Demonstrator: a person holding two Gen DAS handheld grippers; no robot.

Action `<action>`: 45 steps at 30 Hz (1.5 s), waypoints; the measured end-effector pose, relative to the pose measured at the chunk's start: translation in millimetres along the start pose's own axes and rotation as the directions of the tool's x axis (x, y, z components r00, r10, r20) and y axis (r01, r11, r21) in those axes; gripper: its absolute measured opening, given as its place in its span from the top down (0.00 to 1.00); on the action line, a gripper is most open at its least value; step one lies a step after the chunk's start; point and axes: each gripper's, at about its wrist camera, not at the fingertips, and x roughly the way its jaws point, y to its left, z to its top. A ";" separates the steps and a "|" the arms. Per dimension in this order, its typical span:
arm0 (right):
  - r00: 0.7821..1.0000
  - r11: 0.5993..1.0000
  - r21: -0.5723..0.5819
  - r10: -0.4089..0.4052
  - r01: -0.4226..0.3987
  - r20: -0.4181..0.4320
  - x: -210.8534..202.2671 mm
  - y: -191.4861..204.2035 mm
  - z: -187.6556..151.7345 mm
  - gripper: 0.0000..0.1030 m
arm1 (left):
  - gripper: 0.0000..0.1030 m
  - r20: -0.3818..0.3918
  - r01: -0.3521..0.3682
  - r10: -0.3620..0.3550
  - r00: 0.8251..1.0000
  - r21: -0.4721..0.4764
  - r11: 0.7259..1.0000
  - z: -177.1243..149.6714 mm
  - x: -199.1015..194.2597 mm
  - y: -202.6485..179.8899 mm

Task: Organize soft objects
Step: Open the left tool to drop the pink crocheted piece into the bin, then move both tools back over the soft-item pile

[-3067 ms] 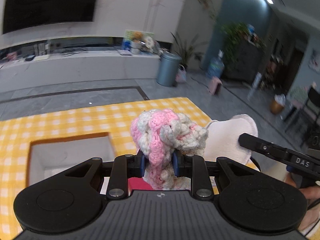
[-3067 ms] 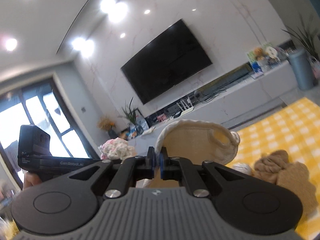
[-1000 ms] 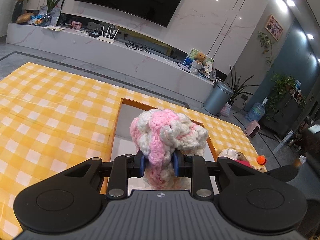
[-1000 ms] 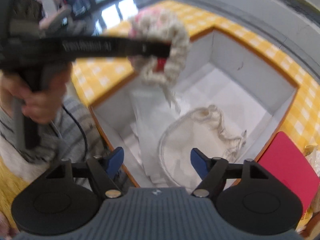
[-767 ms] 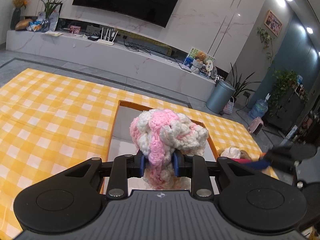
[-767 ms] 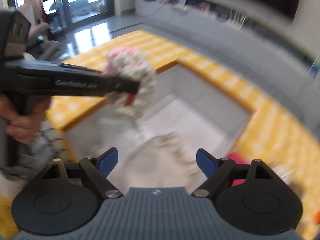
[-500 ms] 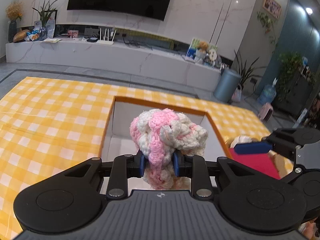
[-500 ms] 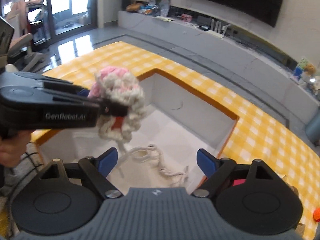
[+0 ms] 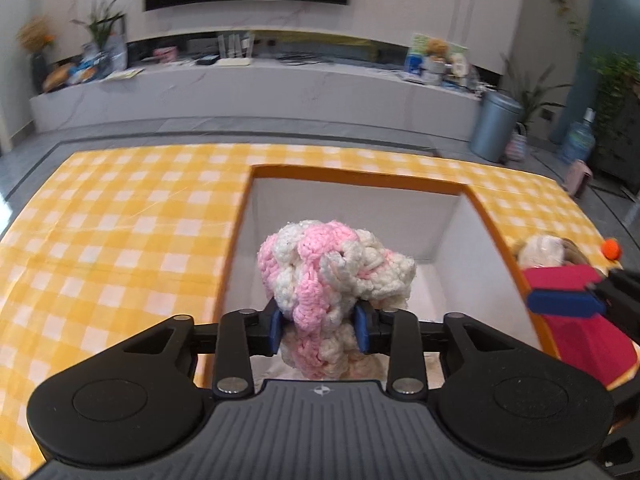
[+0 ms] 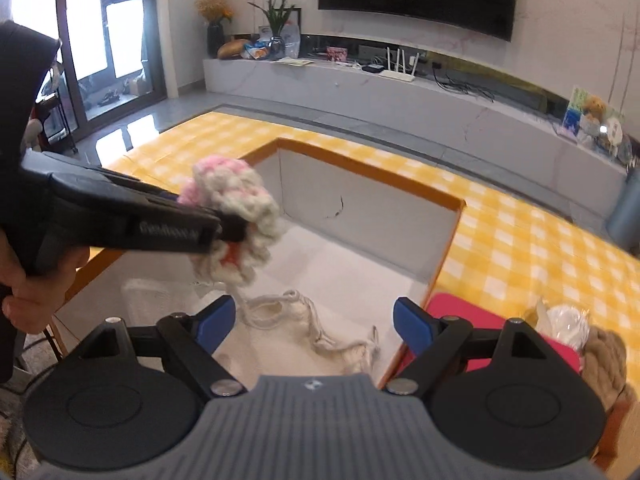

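Two grippers are above the white box (image 9: 472,240) that sits in the yellow checked tablecloth (image 9: 132,220). The left gripper (image 9: 319,329) has the pink and white crochet piece (image 9: 332,276) between its blue pads, which still touch it while the jaws are opening; it hangs over the box. The right gripper (image 10: 314,322) stands wide with nothing between its pads. A cream knitted item (image 10: 316,330) lies on the box floor, and a red cloth (image 10: 476,324) is just beside the box.
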 end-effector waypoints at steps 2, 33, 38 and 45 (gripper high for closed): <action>1.000 0.999 0.030 0.026 -0.027 0.011 -1.3 -4.4 -2.5 0.18 | 0.49 0.007 -0.038 0.038 0.999 0.011 0.999 -2.2 -1.1 1.3; 0.994 0.993 0.119 -0.020 0.008 0.104 -50.0 -16.8 -14.8 0.17 | 0.06 0.257 0.019 -0.020 0.966 0.009 1.000 0.4 -59.3 -6.9; 0.989 0.987 0.153 -0.065 0.044 0.134 -75.9 -32.4 -21.9 0.17 | 0.06 0.272 0.036 -0.043 0.961 0.033 0.999 1.1 -67.3 -21.2; 0.963 0.958 0.245 -0.198 0.150 0.183 -122.2 -69.4 -41.0 0.14 | 0.06 0.262 0.097 -0.110 0.959 0.060 0.993 -0.6 -72.6 -41.3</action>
